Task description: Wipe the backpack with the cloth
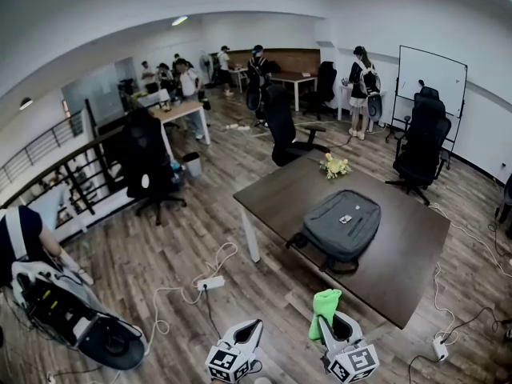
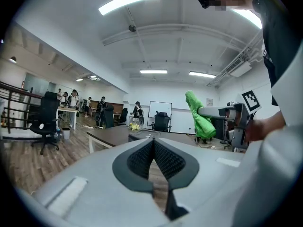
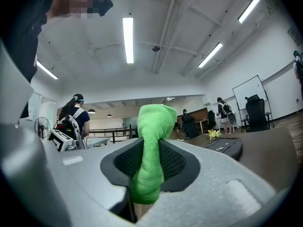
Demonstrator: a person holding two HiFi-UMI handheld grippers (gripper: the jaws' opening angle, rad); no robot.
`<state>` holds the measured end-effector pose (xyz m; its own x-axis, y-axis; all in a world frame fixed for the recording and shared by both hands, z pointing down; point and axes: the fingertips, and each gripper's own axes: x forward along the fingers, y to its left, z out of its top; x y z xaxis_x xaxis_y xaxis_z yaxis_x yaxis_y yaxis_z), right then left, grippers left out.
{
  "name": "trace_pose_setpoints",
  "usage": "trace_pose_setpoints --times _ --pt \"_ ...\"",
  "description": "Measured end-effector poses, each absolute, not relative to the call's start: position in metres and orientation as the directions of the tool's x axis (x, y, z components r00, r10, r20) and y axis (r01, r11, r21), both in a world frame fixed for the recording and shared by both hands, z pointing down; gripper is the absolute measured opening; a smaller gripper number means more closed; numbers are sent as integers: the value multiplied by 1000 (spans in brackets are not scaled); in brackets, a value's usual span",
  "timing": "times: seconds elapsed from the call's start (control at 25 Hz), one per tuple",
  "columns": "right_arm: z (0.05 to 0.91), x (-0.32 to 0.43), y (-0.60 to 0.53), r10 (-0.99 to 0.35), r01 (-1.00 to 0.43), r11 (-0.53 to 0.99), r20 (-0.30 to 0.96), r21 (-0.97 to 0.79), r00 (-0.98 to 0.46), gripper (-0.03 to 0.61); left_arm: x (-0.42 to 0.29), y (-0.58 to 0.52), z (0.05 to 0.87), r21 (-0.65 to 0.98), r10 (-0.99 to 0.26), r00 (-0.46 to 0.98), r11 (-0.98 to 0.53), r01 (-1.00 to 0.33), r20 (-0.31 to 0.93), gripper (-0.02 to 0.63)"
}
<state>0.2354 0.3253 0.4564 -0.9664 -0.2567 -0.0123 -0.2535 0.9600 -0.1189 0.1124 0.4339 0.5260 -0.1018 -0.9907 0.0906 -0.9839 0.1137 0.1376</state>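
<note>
**Cloth's pinched, backpack is straight ahead**

The right tool (image 1: 334,328) is pinching the green cloth (image 3: 151,150), with most of it sticking up past the tips. The left tool (image 1: 250,330) is pressed together with nothing in it.

The grey backpack (image 1: 342,224) lies flat on the dark desk (image 1: 400,274). It's ahead of the right tool and well apart from it, and its long axis runs away from the tool, leaning a bit right. The right tool is clearly the nearer one, and the left sits off to the side, short of the desk edge.

My guess is the next move is a plain forward reach.

I can't see the pack's underside, and the cloth's lower end is buried between the jaws.
</note>
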Motion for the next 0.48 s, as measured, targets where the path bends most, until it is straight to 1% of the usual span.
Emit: trace_pose_setpoints --times 0.16,0.32,0.48 --pt "463 210 325 -254 -251 957 0 -144 -967 95 93 431 528 143 -993 -81 92 -985 84 20" --pt "465 179 335 -221 -220 963 8 -154 -975 95 76 425 528 138 -996 -45 55 -989 80 20" --pt "462 166 334 -225 -227 963 28 -143 -974 95 62 418 523 140 -997 -16 26 -990 70 20"
